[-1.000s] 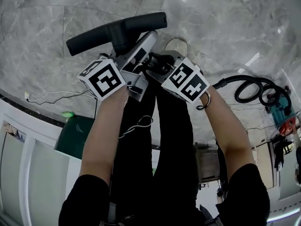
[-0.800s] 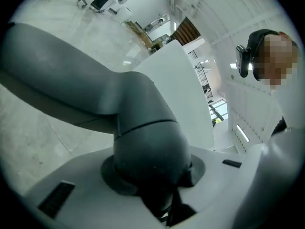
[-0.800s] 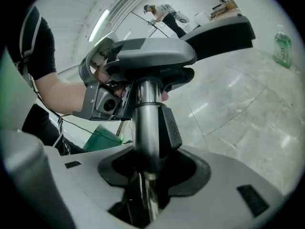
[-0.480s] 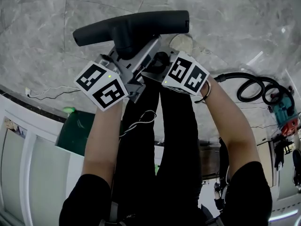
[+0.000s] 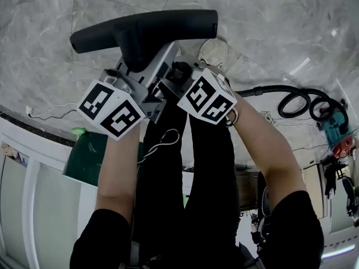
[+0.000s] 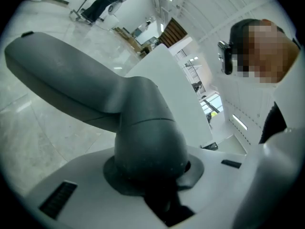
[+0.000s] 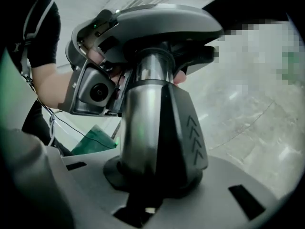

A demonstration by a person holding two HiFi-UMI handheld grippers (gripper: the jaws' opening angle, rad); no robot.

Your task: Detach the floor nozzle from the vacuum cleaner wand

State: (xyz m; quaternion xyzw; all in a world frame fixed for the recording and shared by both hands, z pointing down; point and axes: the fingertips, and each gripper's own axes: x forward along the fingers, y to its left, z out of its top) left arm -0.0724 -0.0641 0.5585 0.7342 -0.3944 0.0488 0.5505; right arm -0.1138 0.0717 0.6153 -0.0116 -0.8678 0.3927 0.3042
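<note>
Dark grey plastic, the floor nozzle (image 5: 146, 29) is hanging in front of me above the marble floor (image 5: 269, 27). It is not yet coming off the wand (image 7: 140, 118); I am judging the joint intact, so the whole separation is remaining. Its long bar is running left to right across the head view, neck pointing back toward me. My left gripper (image 6: 152, 180) is clamping that neck and my right gripper (image 7: 152, 175) the wand's collared end, both having just been closing.

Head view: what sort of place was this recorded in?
Probably an indoor hall or work area: polished grey marble floor, white panelled wall, a coiled black hose and teal power tool lying on it.
</note>
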